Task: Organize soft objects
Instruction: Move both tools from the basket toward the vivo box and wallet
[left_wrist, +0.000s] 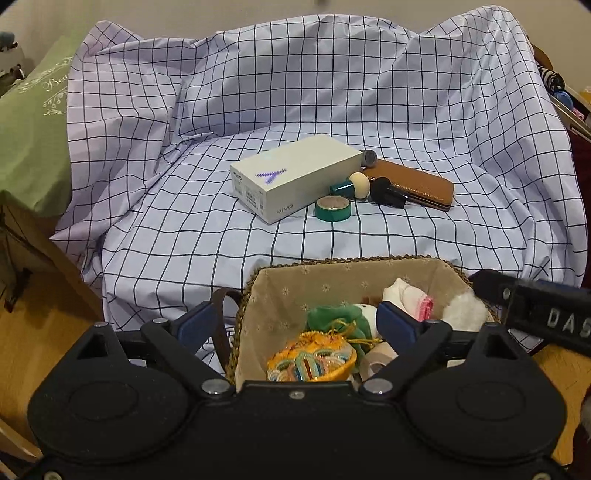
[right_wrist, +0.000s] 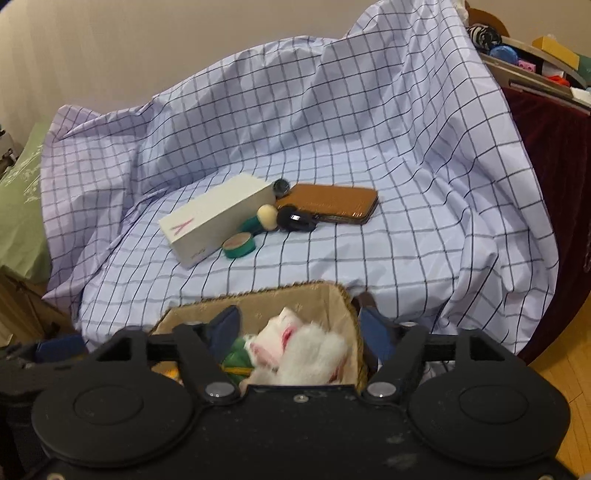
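White plush toy (right_wrist: 310, 354) motion-blurred; basket (right_wrist: 343, 295) front hidden behind gripper body.

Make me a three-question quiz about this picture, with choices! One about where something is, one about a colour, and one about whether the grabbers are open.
1. Where is the fluffy white toy?
A. in the basket
B. on the white box
C. on the floor

2. What colour is the tape roll on the checked sheet?
A. red
B. green
C. yellow

3. How are the left gripper and right gripper?
A. both open
B. both shut
C. only one open

Answers: 1 A, the toy lies inside the lined basket. 2 B, the roll's outside is green. 3 A, each one's fingers stand wide apart, gripping nothing.
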